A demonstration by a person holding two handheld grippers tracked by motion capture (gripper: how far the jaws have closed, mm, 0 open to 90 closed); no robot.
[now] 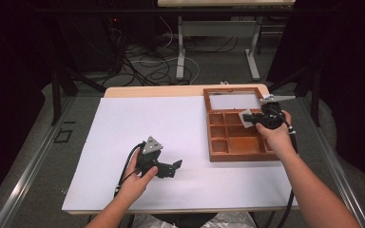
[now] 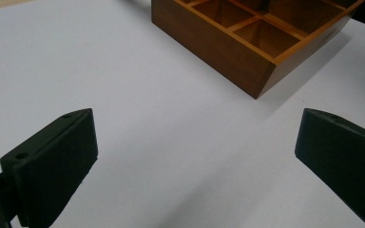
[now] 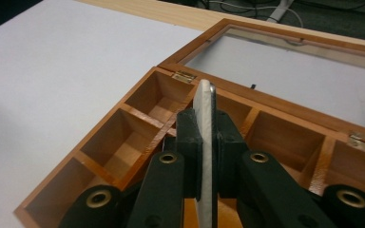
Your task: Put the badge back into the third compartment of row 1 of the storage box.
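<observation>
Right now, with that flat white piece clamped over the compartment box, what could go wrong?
1. The right gripper pinches the thin white piece edge-on; a bump on a divider could twist it out of the jaws.
2. The wooden box sits loose on the white sheet; the left gripper is open and off it, so a nudge may slide it.
3. The open glass lid lies right behind; overshooting could strike it.

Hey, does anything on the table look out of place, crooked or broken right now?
Nothing stands out. The wooden box sits flat with its lid open, the right claw holds a thin white piece edge-up over its compartments, and the left claw is open over the white sheet.
</observation>
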